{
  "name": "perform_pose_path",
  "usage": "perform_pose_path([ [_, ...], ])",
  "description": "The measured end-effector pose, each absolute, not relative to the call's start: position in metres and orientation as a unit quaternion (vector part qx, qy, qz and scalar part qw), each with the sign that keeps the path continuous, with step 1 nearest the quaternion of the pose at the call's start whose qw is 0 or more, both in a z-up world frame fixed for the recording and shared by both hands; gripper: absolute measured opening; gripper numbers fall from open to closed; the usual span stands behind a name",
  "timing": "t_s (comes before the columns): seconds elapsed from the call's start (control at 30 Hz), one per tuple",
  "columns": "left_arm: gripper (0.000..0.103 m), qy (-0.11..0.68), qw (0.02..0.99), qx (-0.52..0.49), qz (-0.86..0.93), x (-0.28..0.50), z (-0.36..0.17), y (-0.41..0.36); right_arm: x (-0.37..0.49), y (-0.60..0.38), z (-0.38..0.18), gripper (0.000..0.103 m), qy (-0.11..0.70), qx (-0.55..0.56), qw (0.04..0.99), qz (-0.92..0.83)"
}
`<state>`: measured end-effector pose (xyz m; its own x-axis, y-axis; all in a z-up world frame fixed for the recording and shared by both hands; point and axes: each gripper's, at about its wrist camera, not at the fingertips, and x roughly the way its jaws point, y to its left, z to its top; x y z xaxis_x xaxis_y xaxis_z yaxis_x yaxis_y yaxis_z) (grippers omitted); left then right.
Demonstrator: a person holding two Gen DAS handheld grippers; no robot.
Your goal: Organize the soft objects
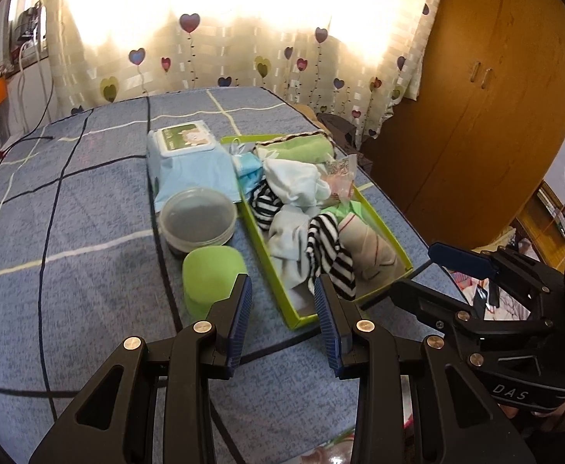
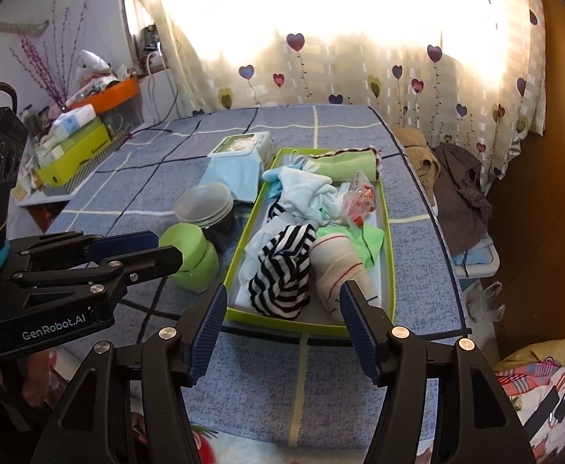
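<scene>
Striped cloth [image 2: 282, 270] lies loose in the tray [image 2: 389, 232]; both claws, left [image 1: 284, 309] and right [image 2: 280, 321], gape empty. Pinch one bunched fold, lift slowly.

A green tray [image 2: 387, 255] holds crumpled soft items. Striped cloth [image 2: 282, 270] lies near, beige sock [image 2: 340, 266] right. Green towel [image 2: 344, 162] lies far.

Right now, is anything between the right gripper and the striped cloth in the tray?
Nothing visible. The right gripper is open and empty, short of the tray's near rim, and the striped cloth lies uncovered on top just beyond it. Only the low rim must be cleared.
</scene>
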<state>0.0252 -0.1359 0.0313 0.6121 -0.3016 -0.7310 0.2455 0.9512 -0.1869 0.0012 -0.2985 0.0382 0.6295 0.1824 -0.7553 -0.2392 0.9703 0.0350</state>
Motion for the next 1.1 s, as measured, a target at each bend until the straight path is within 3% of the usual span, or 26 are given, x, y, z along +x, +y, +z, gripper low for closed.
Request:
perform_pose_path([
  [1.1,0.035,0.435,0.893,-0.024,-0.116,0.006,0.009,-0.121,-0.012,-0.277,0.025,0.062,0.427,-0.054,0.894,0.128],
])
